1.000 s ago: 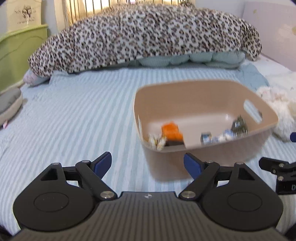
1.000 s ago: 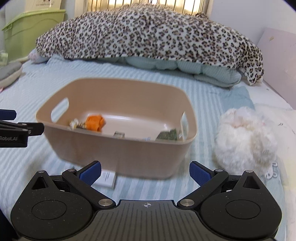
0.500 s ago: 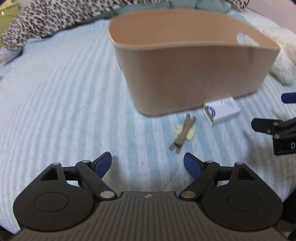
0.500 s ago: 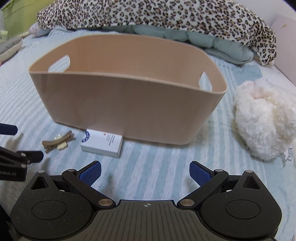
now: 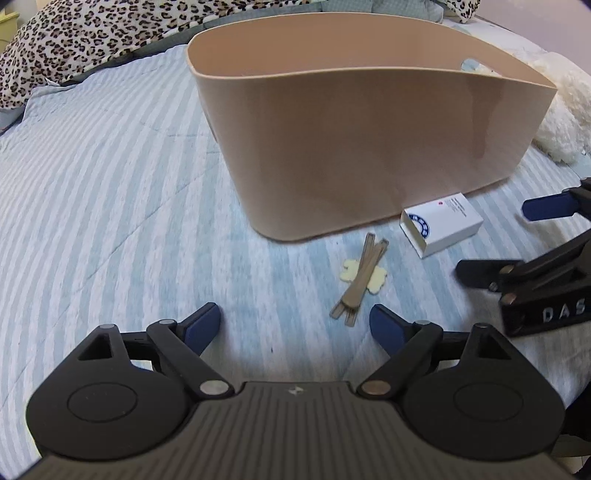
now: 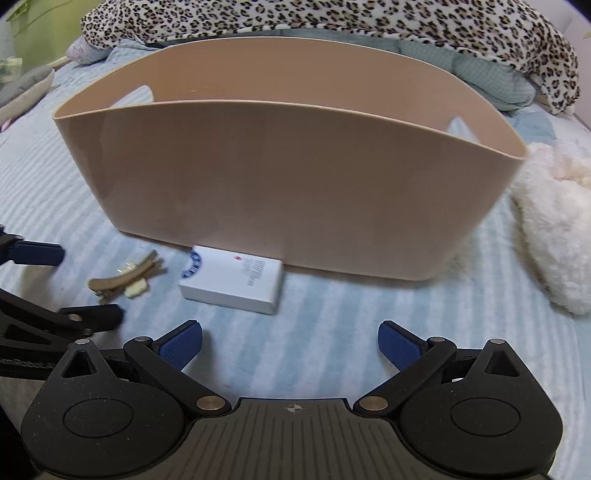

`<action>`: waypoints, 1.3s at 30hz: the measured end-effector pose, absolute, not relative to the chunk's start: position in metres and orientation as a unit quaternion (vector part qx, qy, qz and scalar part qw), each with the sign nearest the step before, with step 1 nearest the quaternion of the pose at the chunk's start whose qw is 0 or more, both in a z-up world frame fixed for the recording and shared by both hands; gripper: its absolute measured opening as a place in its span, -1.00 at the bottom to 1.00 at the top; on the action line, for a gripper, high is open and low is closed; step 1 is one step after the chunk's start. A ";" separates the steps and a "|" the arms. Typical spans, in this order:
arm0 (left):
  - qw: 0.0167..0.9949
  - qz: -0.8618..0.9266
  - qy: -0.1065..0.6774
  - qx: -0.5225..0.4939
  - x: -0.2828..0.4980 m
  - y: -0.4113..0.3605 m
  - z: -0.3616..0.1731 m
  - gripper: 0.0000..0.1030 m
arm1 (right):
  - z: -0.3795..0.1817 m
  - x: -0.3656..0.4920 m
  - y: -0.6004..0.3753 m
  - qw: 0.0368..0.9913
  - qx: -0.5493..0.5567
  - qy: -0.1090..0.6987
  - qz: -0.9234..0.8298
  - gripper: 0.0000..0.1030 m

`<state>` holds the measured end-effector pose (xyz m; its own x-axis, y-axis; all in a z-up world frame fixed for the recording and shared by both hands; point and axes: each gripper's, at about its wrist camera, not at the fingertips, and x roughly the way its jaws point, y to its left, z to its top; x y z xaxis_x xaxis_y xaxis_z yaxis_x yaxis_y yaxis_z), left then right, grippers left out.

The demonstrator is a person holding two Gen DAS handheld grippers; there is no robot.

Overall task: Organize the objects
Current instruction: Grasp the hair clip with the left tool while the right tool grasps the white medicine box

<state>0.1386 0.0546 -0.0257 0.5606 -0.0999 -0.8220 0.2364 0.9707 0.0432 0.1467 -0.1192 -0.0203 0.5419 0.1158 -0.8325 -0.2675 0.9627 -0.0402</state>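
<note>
A beige plastic basket [image 5: 369, 140] with cut-out handles stands on the striped bed; it also shows in the right wrist view [image 6: 280, 192]. A tan hair clip [image 5: 360, 275] with a pale flower lies in front of it, also in the right wrist view [image 6: 123, 277]. A small white box [image 5: 441, 223] lies beside the clip, against the basket's base, also in the right wrist view [image 6: 232, 279]. My left gripper [image 5: 295, 325] is open and empty, low over the bed just short of the clip. My right gripper [image 6: 290, 345] is open and empty, just short of the box.
A white plush toy [image 6: 550, 236] lies right of the basket. A leopard-print blanket [image 6: 332, 18] and teal pillows lie behind it. The striped bedspread [image 5: 92, 184] stretches to the left. The basket's inside is hidden from both views.
Both grippers have dropped low and moved closer to the bed in front of the basket. The basket's contents have gone out of sight; the clip and box have come into view.
</note>
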 end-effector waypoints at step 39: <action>0.881 -0.165 0.437 0.079 0.139 0.047 -0.012 -0.71 | -0.017 0.146 -0.121 0.890 -0.066 0.441 0.095 0.09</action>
<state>0.1392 0.0466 -0.0125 0.5641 -0.2219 -0.7953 0.3592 0.9332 -0.0056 0.1462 -0.1208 -0.0170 0.5938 0.1107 -0.7970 -0.2268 0.9733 -0.0339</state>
